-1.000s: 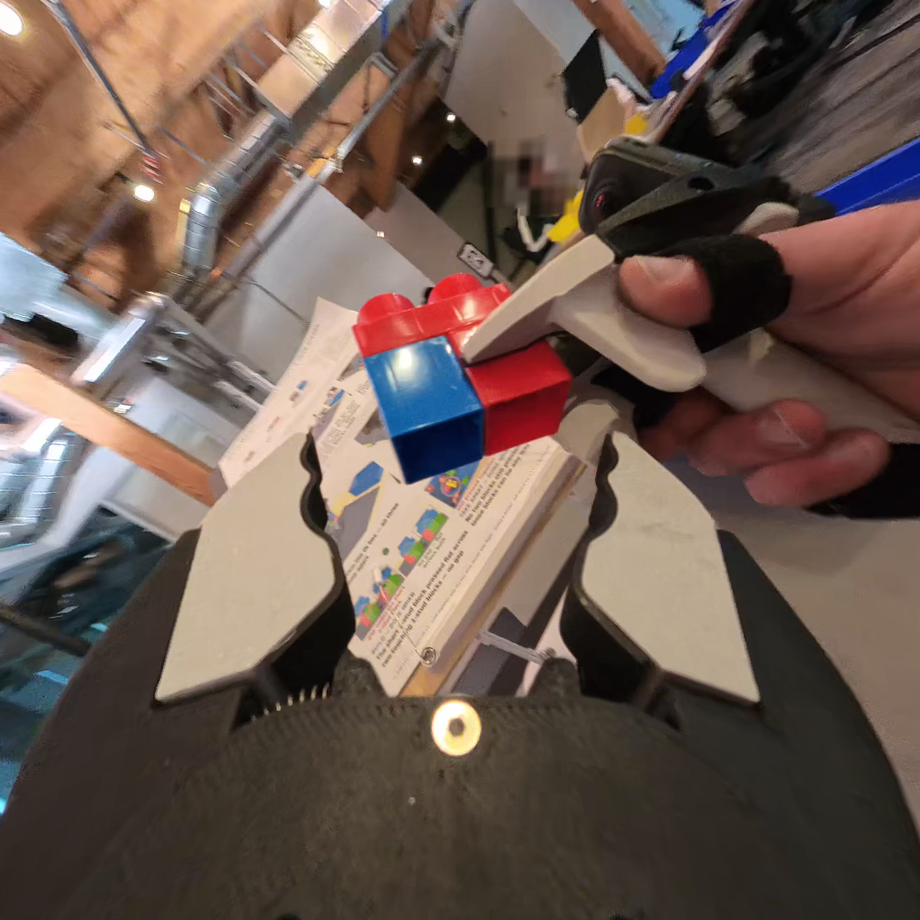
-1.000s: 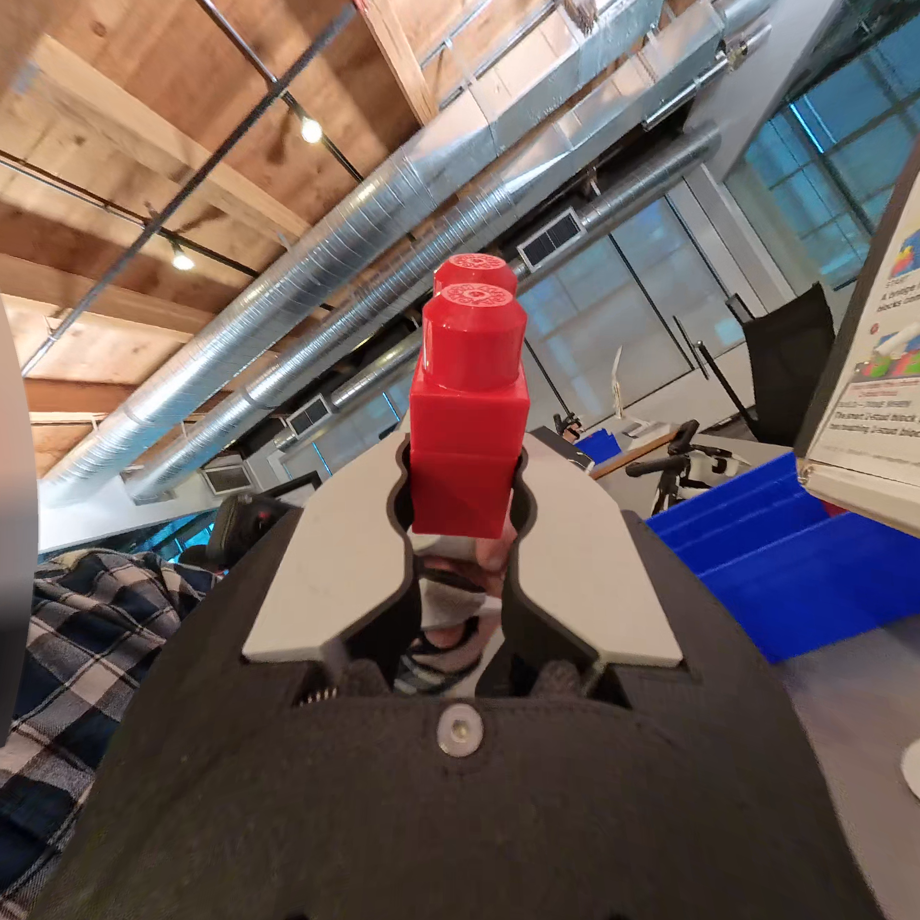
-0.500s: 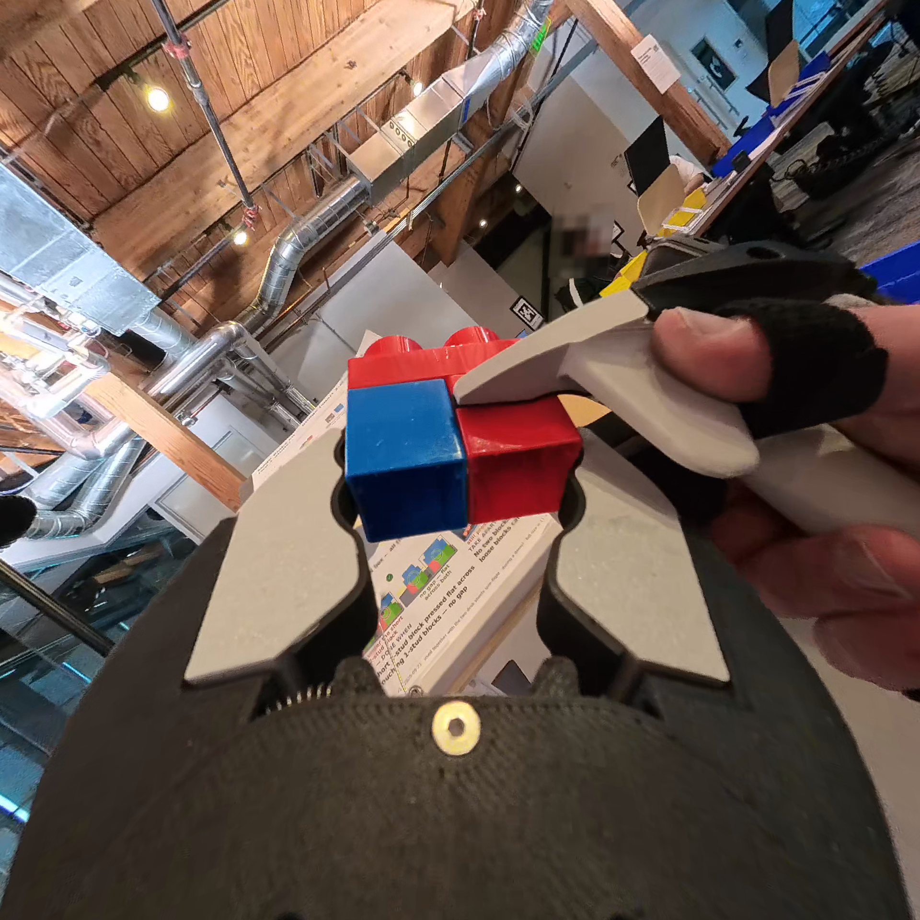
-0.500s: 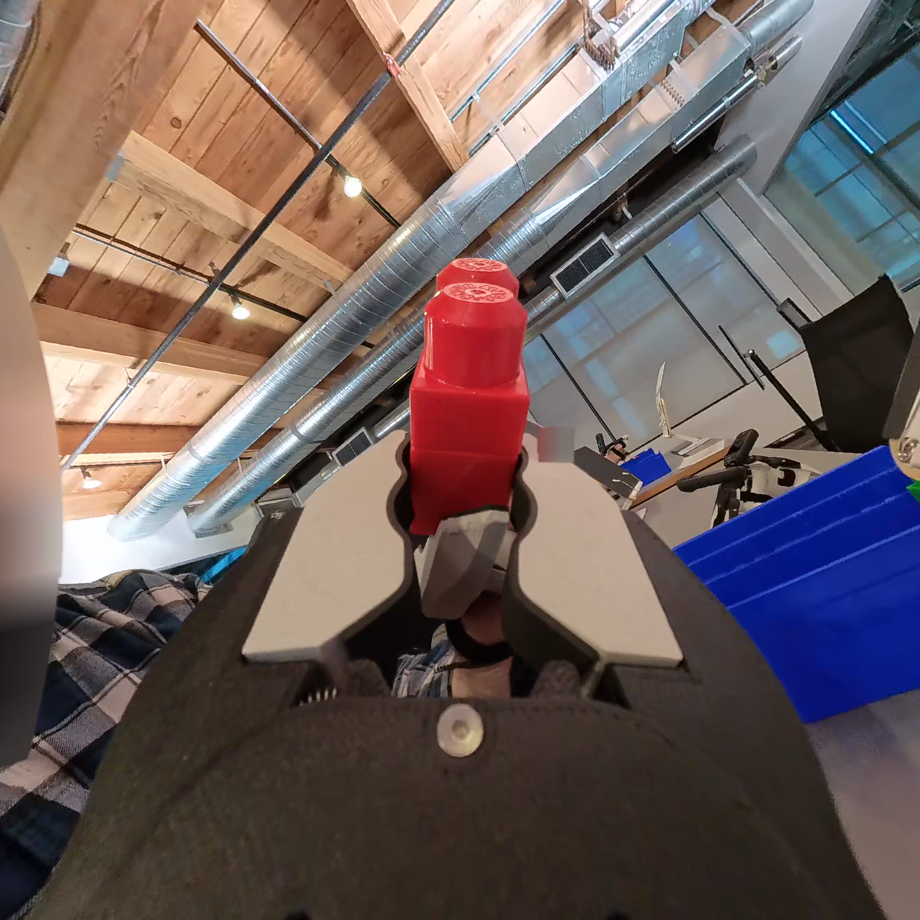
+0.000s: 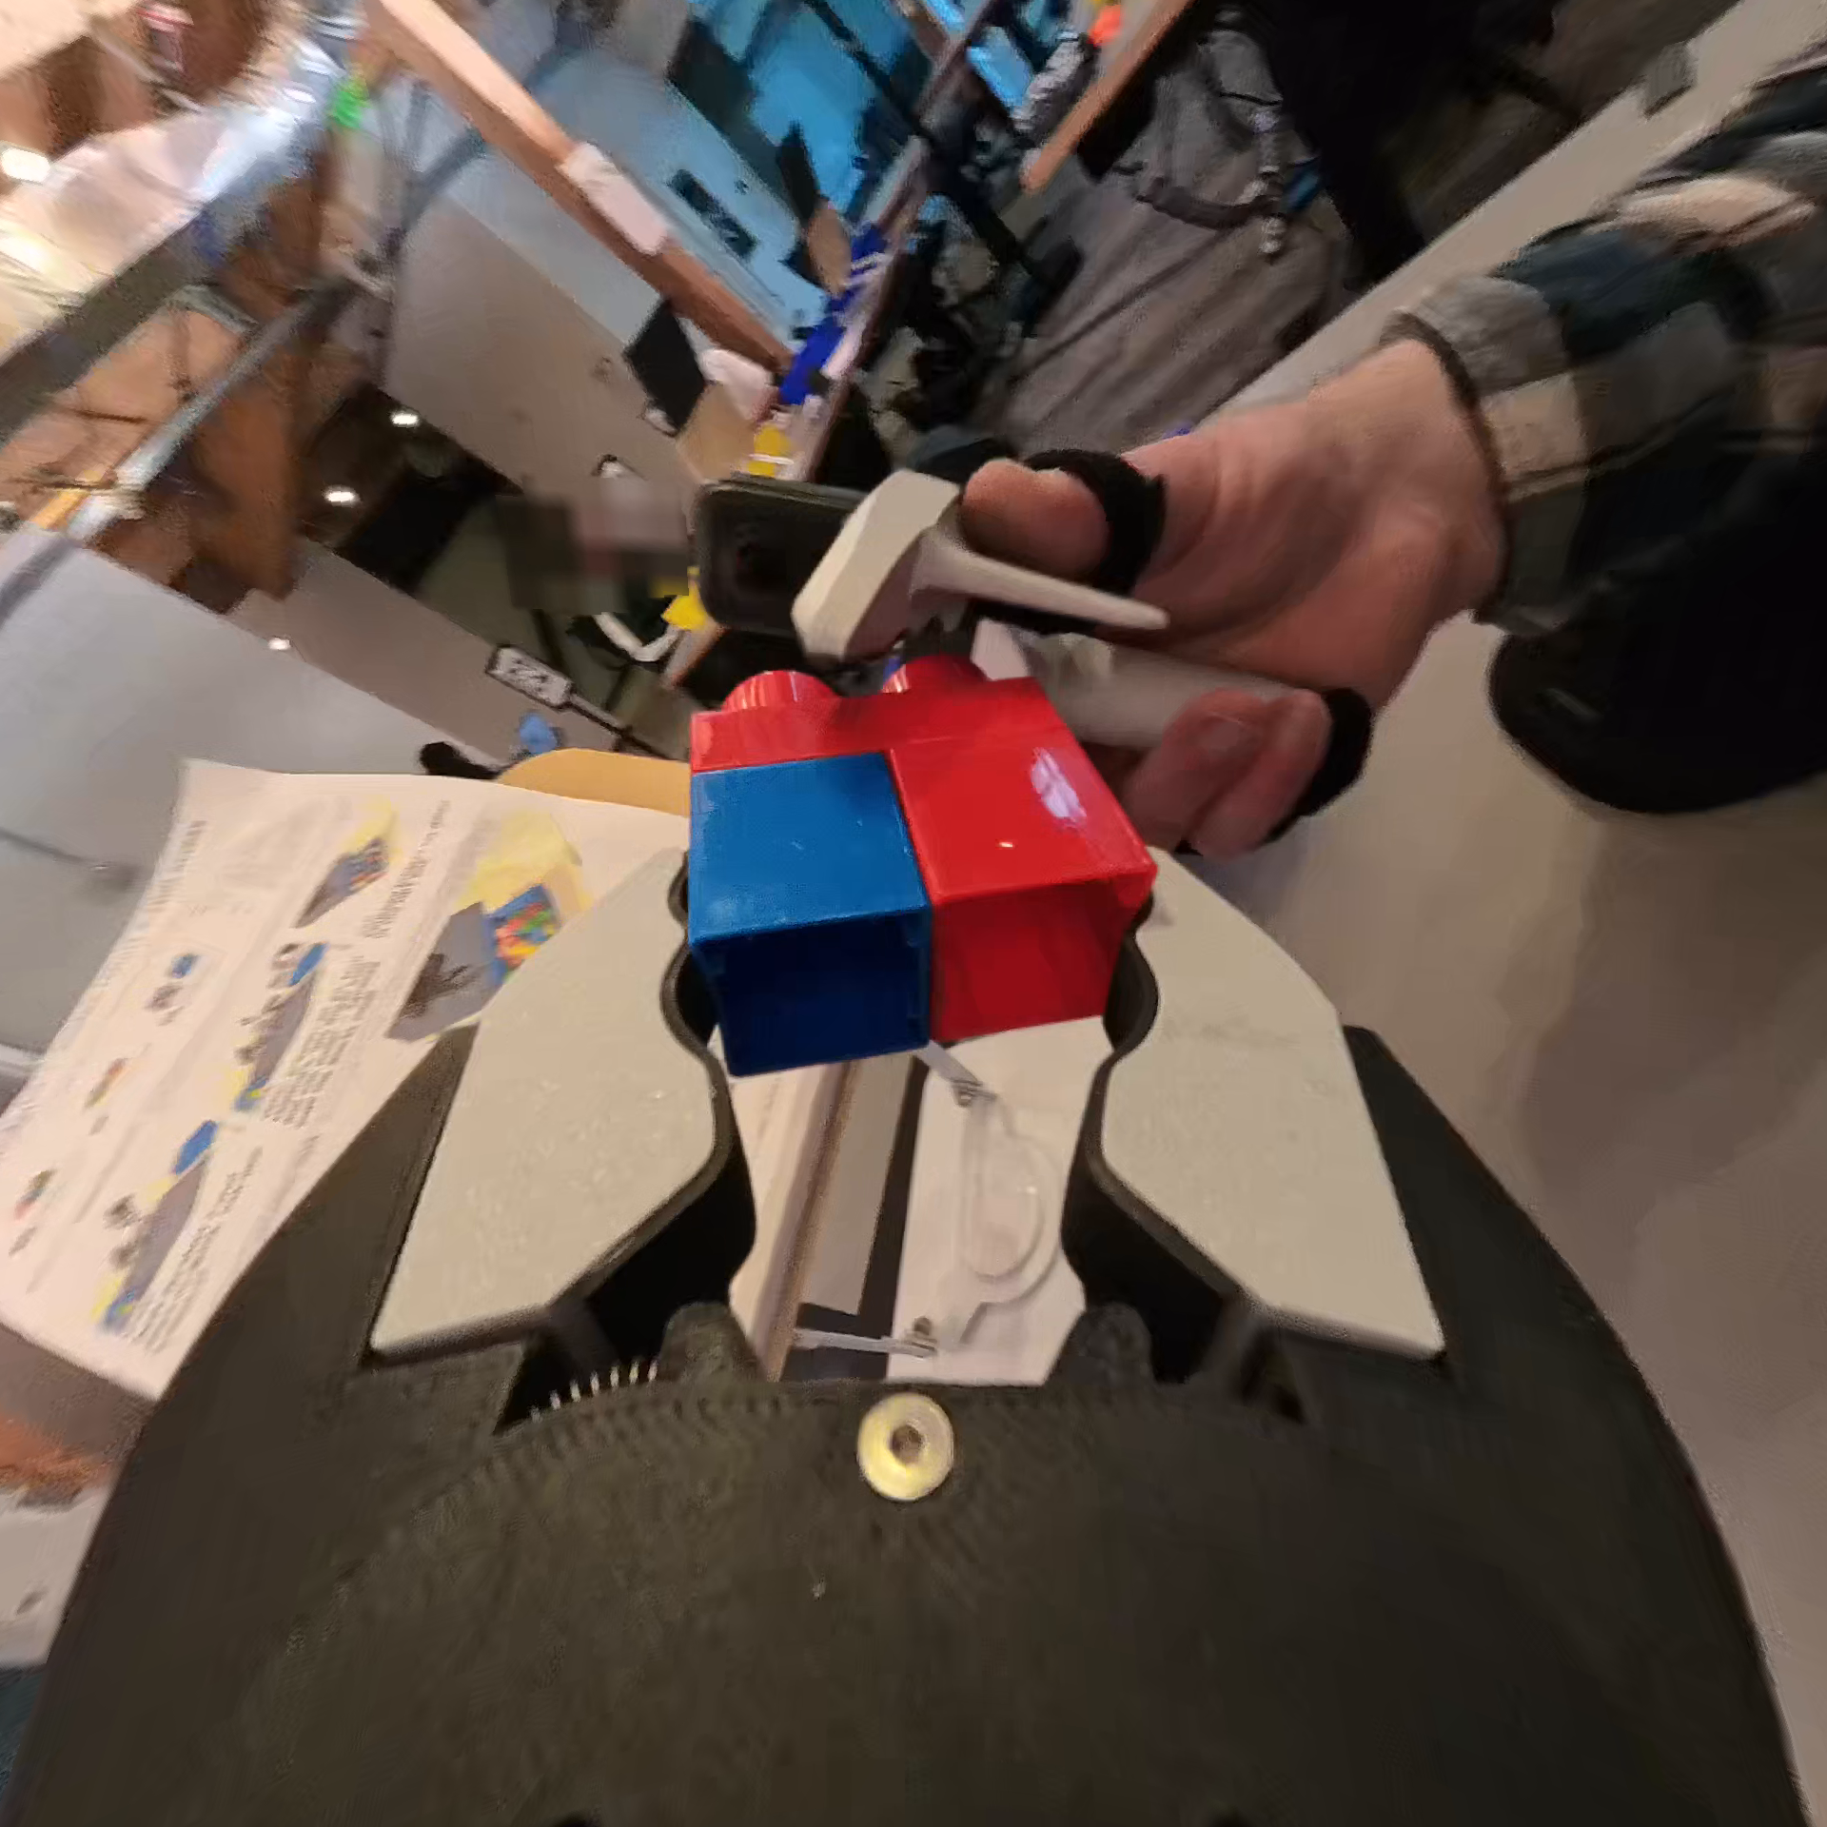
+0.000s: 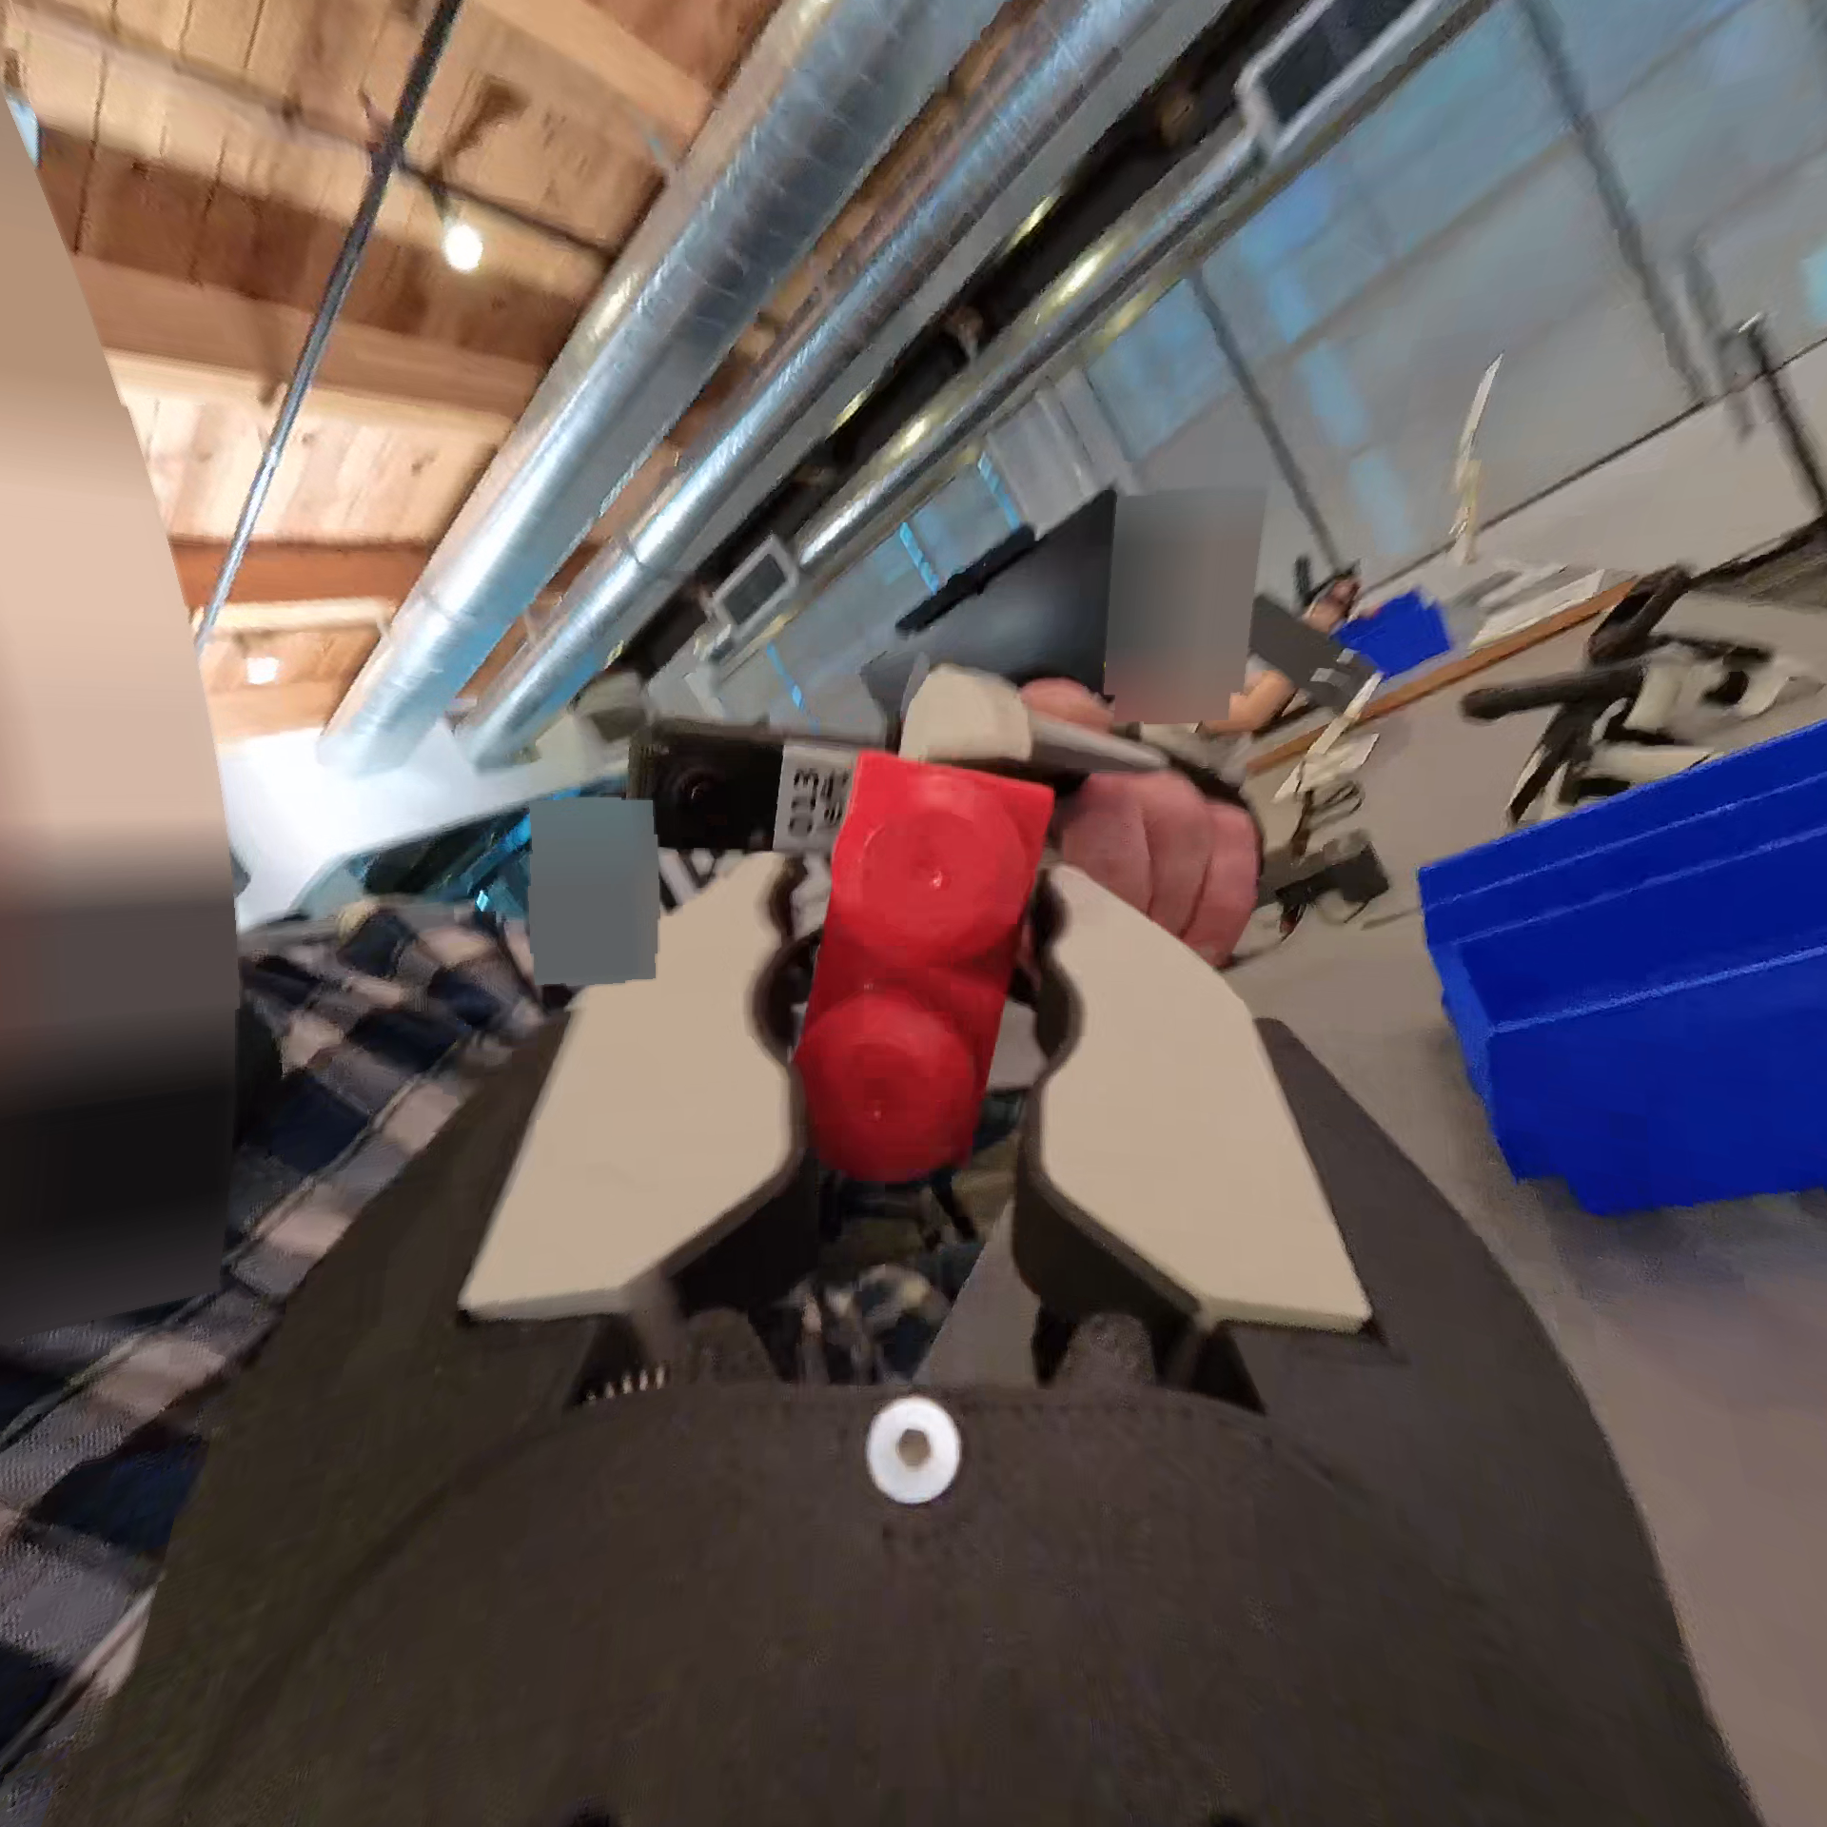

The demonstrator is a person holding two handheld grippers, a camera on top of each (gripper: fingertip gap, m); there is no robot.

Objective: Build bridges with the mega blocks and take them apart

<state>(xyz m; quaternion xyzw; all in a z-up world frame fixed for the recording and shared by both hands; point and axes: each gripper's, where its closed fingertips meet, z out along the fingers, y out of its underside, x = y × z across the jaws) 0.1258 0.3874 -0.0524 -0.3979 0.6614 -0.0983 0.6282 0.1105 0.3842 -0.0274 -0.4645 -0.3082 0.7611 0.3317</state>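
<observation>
In the left wrist view my left gripper (image 5: 914,890) is shut on a small bridge held in the air. Its pads press on the outer sides of a blue block (image 5: 806,890) and a red block (image 5: 1018,880) that stand side by side. A red two-stud block (image 5: 870,722) spans their tops. My right gripper (image 5: 939,633) sits just behind it, held by a hand. In the right wrist view the two-stud block (image 6: 929,919) faces me studs-on between my right gripper's (image 6: 919,919) fingers. A dark gap shows on each side, so the right gripper is open.
A printed instruction sheet (image 5: 247,989) on a board stands to the left over the grey table (image 5: 1582,1087). A blue bin (image 6: 1631,989) stands at the right. A plaid sleeve (image 5: 1631,297) is at the upper right. Desks and chairs are far behind. Both grippers' tips are close together, under 4 cm apart.
My left gripper closed onto the blue and red blocks. My right gripper, shut on the red two-stud block before, has opened off it. Both views have tilted down from the ceiling.
</observation>
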